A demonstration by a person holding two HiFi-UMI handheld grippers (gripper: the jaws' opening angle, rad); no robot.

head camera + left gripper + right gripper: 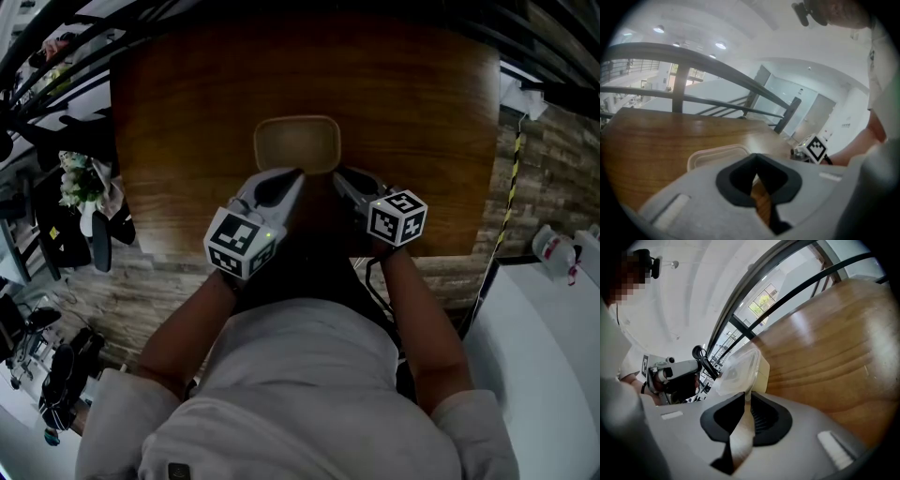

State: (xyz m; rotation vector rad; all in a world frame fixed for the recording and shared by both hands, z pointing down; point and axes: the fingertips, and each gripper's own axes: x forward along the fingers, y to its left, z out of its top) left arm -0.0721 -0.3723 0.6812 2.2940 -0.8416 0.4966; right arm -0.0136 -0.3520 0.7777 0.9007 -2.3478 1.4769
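Container (296, 143) of cream plastic under a clear lid (733, 370); lies flat on the wooden table (169, 103), close to its near edge and just ahead of both tools. Pinched at its right-hand near corner by the right gripper (746, 397), jaws closed to a thin slit on the rim of the lid, as far as the right gripper view tells. Met at the near rim by the left gripper (756, 158), jaws together at the tips with nothing between them, only wood showing through the gap lower down; touches or almost touches the box in the head view, cannot tell which.

Likely trouble from here: grips only a thin lip of springy plastic at one corner, so could slip off under any pull, or merely flex the lid. Could drag or tip the whole light box towards the table's edge if raised at that one corner with nothing pressing it down. Gives little bracing from closed left tips on a smooth rim, liable to skid. Leaves scant room between the two tools, so could knock one against the other. Beyond the table, dark railing (693, 61), well apart from all of it.
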